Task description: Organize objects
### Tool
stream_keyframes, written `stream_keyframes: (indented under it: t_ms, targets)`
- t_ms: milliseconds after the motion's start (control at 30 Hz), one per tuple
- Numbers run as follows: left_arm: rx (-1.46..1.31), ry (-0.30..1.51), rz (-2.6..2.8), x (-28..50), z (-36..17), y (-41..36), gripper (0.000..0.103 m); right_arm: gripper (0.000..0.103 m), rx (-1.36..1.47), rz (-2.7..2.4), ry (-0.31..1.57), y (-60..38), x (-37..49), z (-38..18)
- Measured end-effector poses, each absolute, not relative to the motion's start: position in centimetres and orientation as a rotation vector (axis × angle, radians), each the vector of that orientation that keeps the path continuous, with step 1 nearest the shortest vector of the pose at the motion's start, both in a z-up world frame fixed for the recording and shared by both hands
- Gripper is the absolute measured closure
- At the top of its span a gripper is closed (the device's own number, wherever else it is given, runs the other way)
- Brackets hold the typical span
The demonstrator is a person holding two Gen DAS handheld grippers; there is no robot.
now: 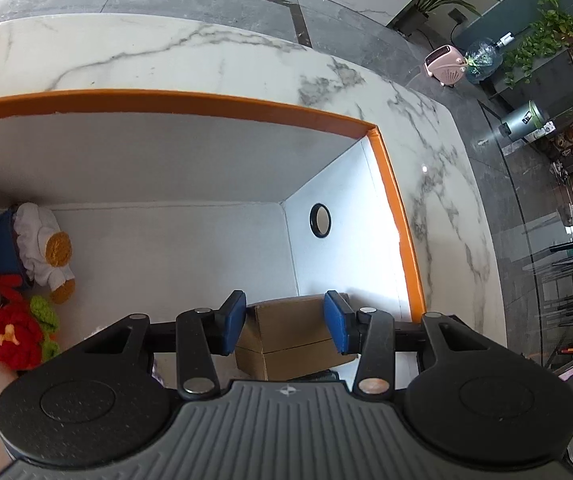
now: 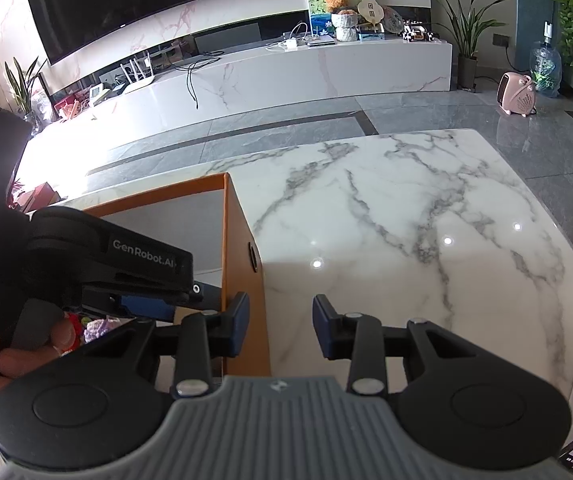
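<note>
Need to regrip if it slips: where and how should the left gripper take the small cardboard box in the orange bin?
Grip the cardboard box across its two flat side faces, from above, as the left gripper already straddles it. The bin wall close beside it likely blocks a sideways approach.

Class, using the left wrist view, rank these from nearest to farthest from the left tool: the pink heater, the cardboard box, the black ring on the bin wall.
1. Cardboard box, between the left tool's fingers.
2. Black ring, on the bin's right inner wall.
3. Pink heater, on the floor beyond the table.
</note>
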State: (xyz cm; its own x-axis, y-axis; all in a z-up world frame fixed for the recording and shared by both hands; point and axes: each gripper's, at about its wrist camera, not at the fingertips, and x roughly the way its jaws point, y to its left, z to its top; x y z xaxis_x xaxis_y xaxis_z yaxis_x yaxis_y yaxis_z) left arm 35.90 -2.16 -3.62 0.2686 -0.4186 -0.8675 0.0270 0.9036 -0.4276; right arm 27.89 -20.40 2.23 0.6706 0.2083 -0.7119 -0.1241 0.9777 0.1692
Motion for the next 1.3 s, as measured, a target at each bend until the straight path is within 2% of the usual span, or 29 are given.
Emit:
stream_keyframes:
  t_ms: [400,700,767,1000,1300]
  targets:
    - [-0.326,1.271,-0.317,34.9,-3.4,-2.8,0.053,0.065,0.098,0.184,0.812,-20.3,27.8,2.3]
    - [-0.179,1.06,-0.263,31.5,0.8,-3.3,0.051,0.056,0.019,0.166,0.744,-20.0,26.3,3.9]
    - [-0.155,1.017,-0.261,30.2,2.0,-3.3,0.051,0.05,0.013,0.178,0.728,-20.0,25.6,4.5]
    - [-0.075,0.91,-0.296,24.7,5.1,-3.4,0.051,0.049,-0.034,0.223,0.691,-19.9,21.6,6.2]
    - [-0.066,0.878,-0.301,19.2,5.1,-3.9,0.051,0.049,-0.046,0.289,0.72,-20.4,16.4,6.0]
